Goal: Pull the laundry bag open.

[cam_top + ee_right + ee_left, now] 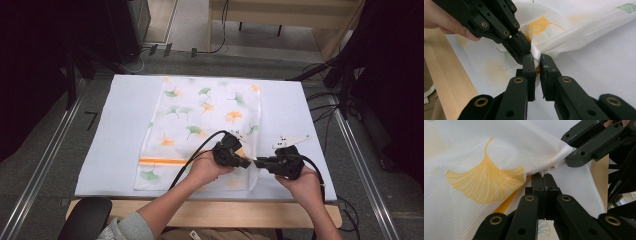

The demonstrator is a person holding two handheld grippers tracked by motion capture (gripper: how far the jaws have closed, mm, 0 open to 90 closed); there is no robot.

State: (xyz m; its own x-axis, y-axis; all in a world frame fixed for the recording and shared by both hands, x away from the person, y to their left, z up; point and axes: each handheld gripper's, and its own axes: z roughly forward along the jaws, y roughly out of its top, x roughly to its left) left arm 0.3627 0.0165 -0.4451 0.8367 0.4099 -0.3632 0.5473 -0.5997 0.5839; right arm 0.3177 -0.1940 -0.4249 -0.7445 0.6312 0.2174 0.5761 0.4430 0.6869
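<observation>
Mesh bag (pixel 200 125) printed with orange and green ginkgo leaves lies flat on the white counter (pixel 120 125), its long side running away from the person, an orange band (pixel 162 161) crossing it near the close end. Whether anything is inside the bag cannot be told; it looks flat and see-through. At its near right corner both tools meet. The left tool (pixel 248 163) is clenched on a small white tab (pixel 545 173) at the bag's edge, jaws pressed tight together in the left tool view. The right tool (pixel 258 163) is clenched on a bunched fold of the mesh (pixel 537 51) just beside it, the cloth pinched between its nearly closed jaws and pulled up off the counter into a ridge. The two tool tips are touching or almost touching. A wooden edge (pixel 449 75) of the counter runs along the person's side
</observation>
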